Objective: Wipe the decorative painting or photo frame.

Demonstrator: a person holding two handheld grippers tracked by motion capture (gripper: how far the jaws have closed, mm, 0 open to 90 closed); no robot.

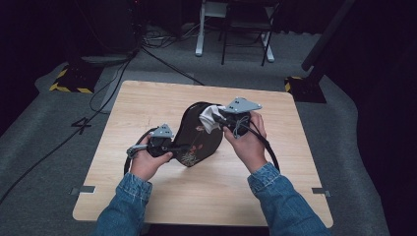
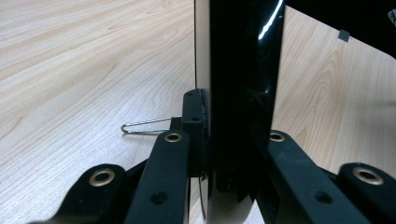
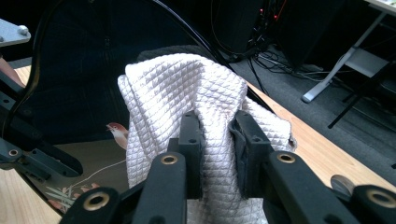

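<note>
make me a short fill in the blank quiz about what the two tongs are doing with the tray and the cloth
The left tongs clamp the rim of the black ____.
The right tongs pinch a white quilted ____.
The tray is painted with a small ____ and stands on its edge on the wooden table.

Missing words: tray; cloth; bird

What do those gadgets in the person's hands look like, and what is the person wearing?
Each hand carries a black gripper: the left gripper and right gripper. Each has two black jaws on linked bars with brass-coloured rivets, a grey three-cornered plate on top and a trailing black cable. The person wears blue denim sleeves with buttoned cuffs.
</note>
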